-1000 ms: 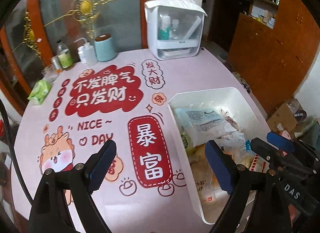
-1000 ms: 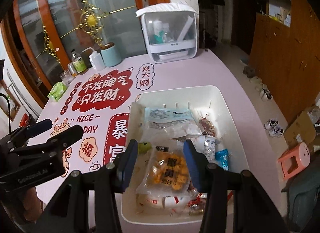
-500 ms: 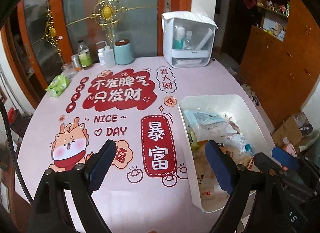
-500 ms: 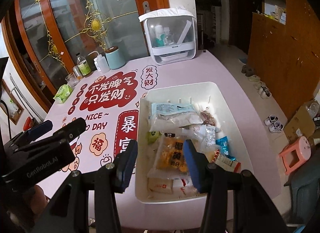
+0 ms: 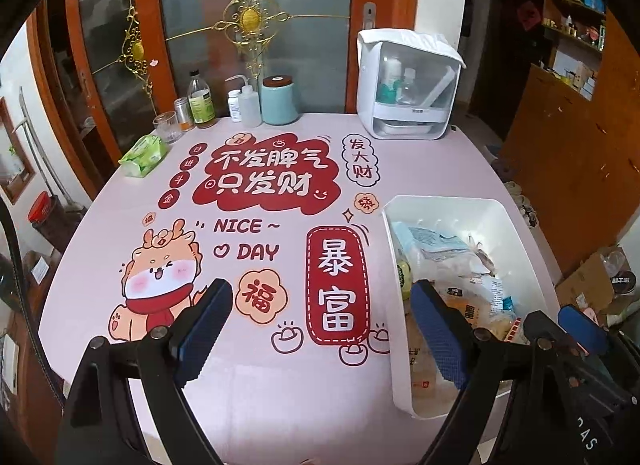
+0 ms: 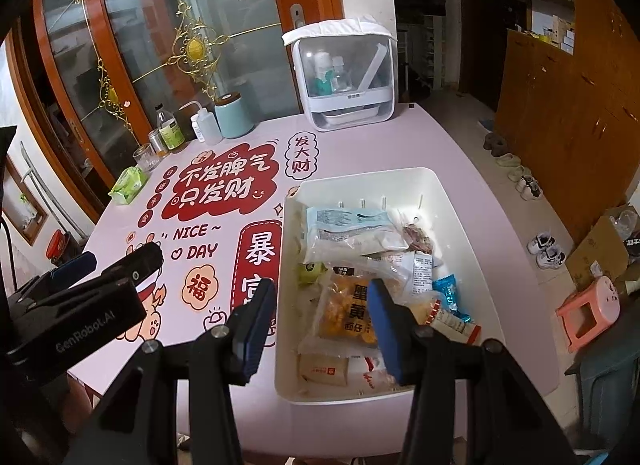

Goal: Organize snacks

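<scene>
A white plastic bin [image 6: 460, 217] stands on the pink table's right side, full of several snack packets. Among them are a yellow egg-yolk snack bag [image 6: 348, 309], a pale blue-white packet [image 6: 348, 225] and a small blue wrapper [image 6: 446, 291]. The bin also shows in the left wrist view [image 5: 452, 205]. My right gripper [image 6: 320, 325] is open and empty, high above the bin's near left corner. My left gripper [image 5: 320, 333] is open and empty, high above the table's front, left of the bin.
A white dish-rack box [image 5: 408, 85] stands at the table's far edge. Beside it are a teal canister [image 5: 280, 99], a squeeze bottle [image 5: 248, 105], a glass bottle [image 5: 200, 101], a cup [image 5: 166, 125] and a green tissue pack [image 5: 146, 151]. A pink stool [image 6: 588, 305] stands on the floor, right.
Both grippers have risen and drawn back from the table, so the bin and mat look smaller. Both stay open and empty. The snacks have not moved.
</scene>
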